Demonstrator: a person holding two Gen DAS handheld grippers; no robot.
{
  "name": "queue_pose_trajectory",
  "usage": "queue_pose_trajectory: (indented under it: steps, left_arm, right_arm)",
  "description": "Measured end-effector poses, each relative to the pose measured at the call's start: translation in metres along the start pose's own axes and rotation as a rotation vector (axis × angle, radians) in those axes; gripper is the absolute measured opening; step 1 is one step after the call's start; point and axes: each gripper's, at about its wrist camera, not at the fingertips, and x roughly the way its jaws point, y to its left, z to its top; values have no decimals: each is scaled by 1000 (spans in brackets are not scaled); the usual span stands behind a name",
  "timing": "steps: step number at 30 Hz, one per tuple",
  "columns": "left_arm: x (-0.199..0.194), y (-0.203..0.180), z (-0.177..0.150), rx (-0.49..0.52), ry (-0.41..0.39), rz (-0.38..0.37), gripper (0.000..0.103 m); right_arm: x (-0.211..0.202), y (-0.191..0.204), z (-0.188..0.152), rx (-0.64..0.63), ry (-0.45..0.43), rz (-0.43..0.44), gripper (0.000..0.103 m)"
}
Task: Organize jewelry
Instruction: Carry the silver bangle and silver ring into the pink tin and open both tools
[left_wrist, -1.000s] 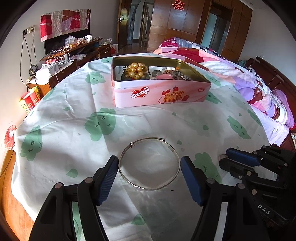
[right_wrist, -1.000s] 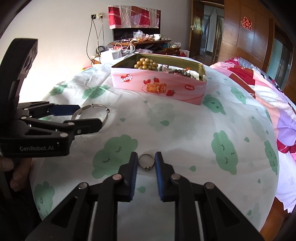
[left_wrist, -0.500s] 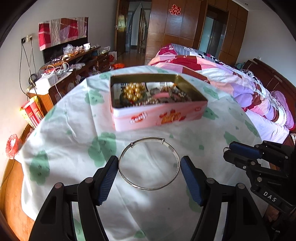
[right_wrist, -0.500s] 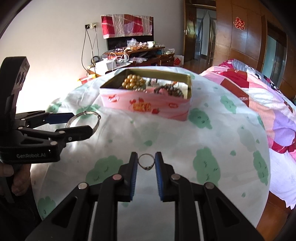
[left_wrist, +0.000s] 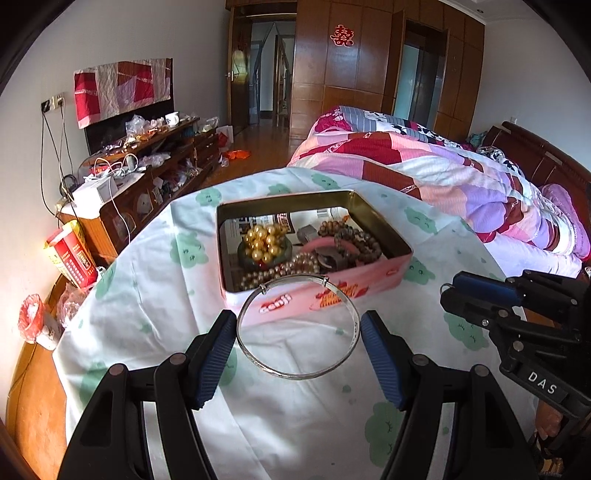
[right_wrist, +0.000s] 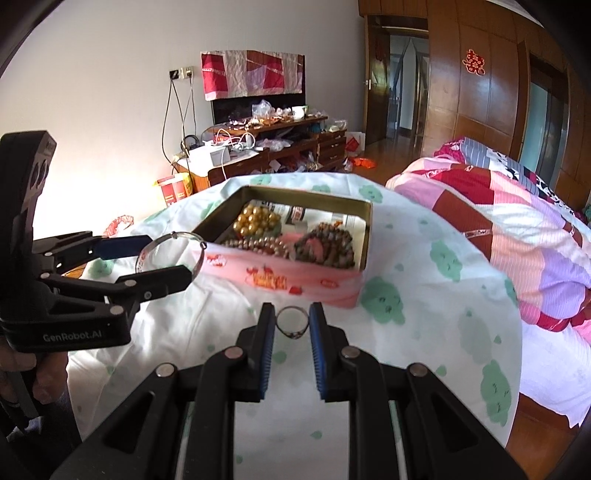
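Observation:
My left gripper (left_wrist: 297, 325) is shut on a thin silver bangle (left_wrist: 295, 374), which it holds level above the cloud-print tablecloth (left_wrist: 155, 295). The far edge of the bangle hangs in front of the near wall of an open pink tin (left_wrist: 369, 284). The tin holds gold beads (left_wrist: 262, 242), brown wooden beads (left_wrist: 356, 243) and a pearl strand (left_wrist: 288, 269). My right gripper (right_wrist: 291, 317) is shut on a small ring (right_wrist: 293, 334), also off the cloth, short of the tin (right_wrist: 295, 280). In the right wrist view the left gripper (right_wrist: 162, 254) and its bangle (right_wrist: 201, 258) are at the left.
A bed with a patchwork quilt (left_wrist: 443, 173) runs along the table's right side. A cluttered wooden cabinet (left_wrist: 147, 177) with cables stands at the back left, with a red box (left_wrist: 68, 254) beside it. The round table's edge drops away on the left and right.
Both grippers have risen off the cloth, carrying the bangle and the ring. The tin now sits lower in both views and its inside shows more fully.

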Motion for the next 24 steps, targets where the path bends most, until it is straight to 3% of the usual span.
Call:
queue_pose_trajectory:
  steps: [24]
  left_arm:
    - [17, -6, 29, 32, -21, 8, 70]
  right_arm:
    - [13, -13, 28, 2, -20, -7, 22]
